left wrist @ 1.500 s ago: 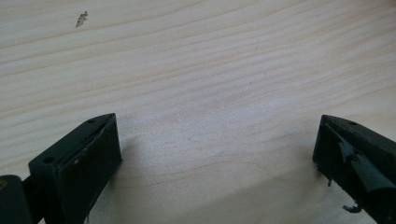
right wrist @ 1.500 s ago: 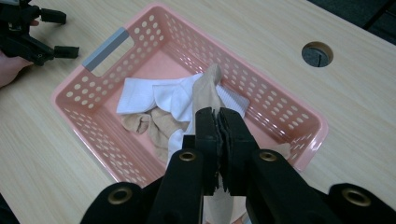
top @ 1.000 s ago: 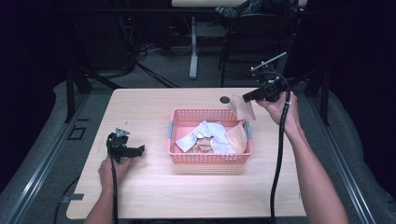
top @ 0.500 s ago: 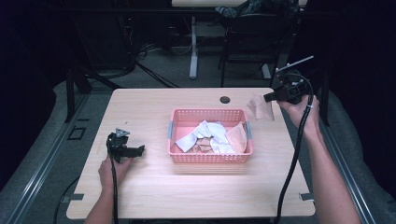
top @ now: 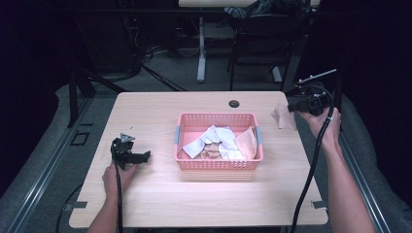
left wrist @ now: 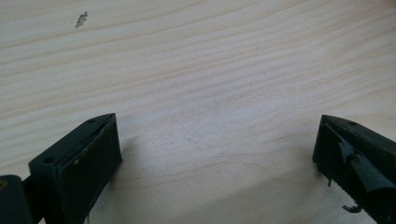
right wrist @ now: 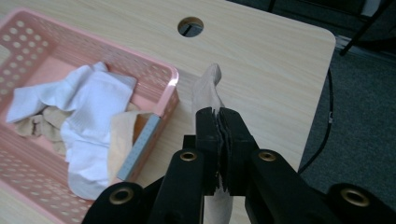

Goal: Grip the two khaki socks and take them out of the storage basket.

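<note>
Right gripper view — right gripper (right wrist: 218, 122) clamped on a beige sock (right wrist: 207, 91) beside the pink basket (right wrist: 169, 91); left gripper (left wrist: 217, 154) jaws apart

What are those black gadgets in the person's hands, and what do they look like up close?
Each hand holds a black claw tool. The left claw has two blocky black jaws with worn, peeling pads, and a small grey three-cornered plate on top. The right claw has the same flat jaws on black arms with brass-coloured rivets. A thick black cable trails from each toward the person. The forearms are bare; no sleeves in view.
</note>
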Action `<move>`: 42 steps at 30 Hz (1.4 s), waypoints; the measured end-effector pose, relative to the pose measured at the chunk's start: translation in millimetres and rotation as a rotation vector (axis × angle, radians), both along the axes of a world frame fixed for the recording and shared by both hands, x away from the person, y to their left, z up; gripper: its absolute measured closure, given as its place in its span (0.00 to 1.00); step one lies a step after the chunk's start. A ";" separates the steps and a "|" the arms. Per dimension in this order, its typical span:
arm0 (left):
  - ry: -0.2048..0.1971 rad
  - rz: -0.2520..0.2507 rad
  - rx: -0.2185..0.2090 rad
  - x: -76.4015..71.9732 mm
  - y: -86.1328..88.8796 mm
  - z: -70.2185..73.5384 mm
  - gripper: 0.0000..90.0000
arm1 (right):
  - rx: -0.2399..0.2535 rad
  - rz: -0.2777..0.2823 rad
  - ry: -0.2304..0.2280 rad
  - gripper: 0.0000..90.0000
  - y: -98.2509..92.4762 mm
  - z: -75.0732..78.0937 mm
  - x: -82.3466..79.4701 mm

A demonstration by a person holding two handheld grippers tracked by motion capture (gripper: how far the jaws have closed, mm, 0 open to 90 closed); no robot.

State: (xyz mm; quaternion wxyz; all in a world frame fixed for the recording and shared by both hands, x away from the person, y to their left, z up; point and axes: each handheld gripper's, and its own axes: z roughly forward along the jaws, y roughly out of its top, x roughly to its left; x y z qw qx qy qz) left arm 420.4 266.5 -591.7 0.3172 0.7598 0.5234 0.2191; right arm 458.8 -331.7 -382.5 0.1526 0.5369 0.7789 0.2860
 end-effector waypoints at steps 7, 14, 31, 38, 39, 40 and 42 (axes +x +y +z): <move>0.000 0.000 0.000 0.0 0.0 0.0 0.01 | -0.021 -0.036 0.059 0.96 -4.5 -28.2 8.4; 0.000 0.000 0.000 0.0 0.0 0.0 0.01 | -0.039 -0.037 0.158 0.96 -2.5 -68.2 16.8; 0.000 0.000 -0.001 0.0 0.1 0.0 0.01 | 0.063 -0.107 0.280 0.91 -13.8 -137.3 26.5; 0.000 0.001 -0.002 0.1 -0.1 -0.1 0.01 | 0.070 -0.118 0.263 0.53 -17.5 -131.1 22.6; 0.001 0.000 -0.002 0.1 -0.1 -0.1 0.01 | 0.072 -0.111 0.250 0.48 -18.0 -126.4 20.7; 0.001 0.001 -0.002 0.1 -0.1 -0.1 0.01 | 0.069 -0.112 0.245 0.44 -17.3 -123.3 19.4; 0.001 0.001 -0.002 0.1 -0.1 0.0 0.01 | 0.060 -0.099 0.231 0.34 -15.4 -114.0 16.8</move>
